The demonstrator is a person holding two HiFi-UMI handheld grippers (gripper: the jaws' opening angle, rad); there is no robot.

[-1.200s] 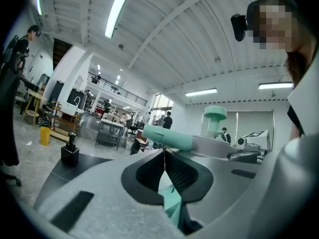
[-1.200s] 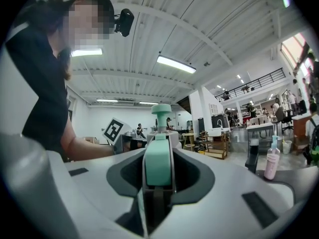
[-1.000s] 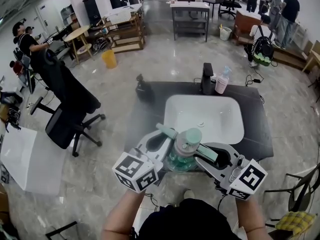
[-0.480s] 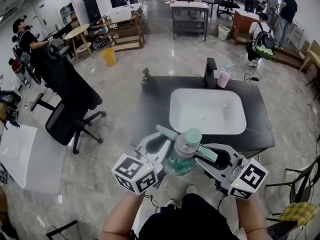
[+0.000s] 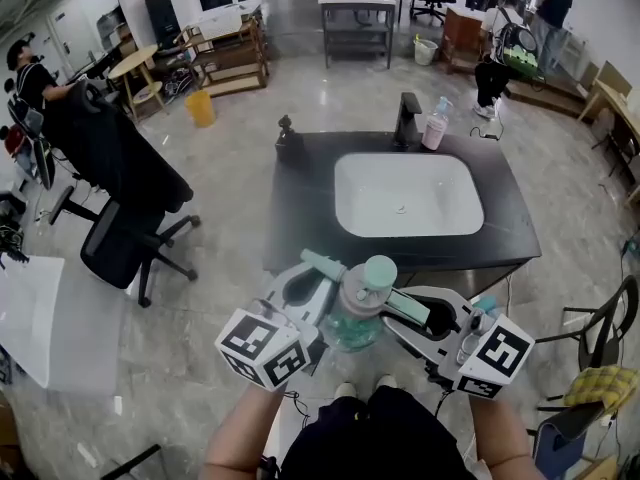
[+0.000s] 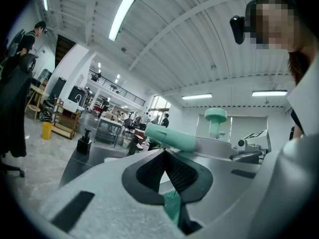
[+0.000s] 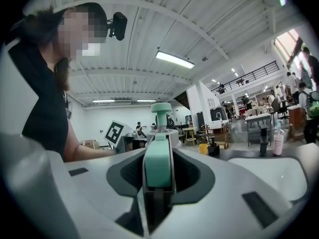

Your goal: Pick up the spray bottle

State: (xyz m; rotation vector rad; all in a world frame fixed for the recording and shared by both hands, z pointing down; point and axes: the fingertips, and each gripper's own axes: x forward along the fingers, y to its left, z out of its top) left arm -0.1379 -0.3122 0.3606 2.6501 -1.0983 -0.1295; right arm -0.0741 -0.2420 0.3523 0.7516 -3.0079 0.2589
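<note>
Left tongs point(image 5: 336, 284) and right tongs point(image 5: 396, 314) close in on the spray bottle point(image 5: 352, 320) from opposite sides, meeting at it in front of the person's body. Left gripper view: translucent green of the bottle shows in the gap between the jaws, so that pair reads as clamped on the body. Right gripper view: jaws drawn near together, mint pad on top, the bottle's mint pump head point(image 7: 161, 112) rising just past the tips. I judge a grip at the neck or shoulder, though the contact itself is hidden. Bottle upright, off any surface, over the floor near the front edge of the black table point(image 5: 300, 213) but apart from it. Two-sided hold probably chosen to stop a round, top-heavy bottle from swinging. White basin point(image 5: 405, 193), black tap point(image 5: 407, 120) and pink bottle point(image 5: 434, 128) sit on the table, untouched. Pick-up looks done; the only concern now is holding it level.
</note>
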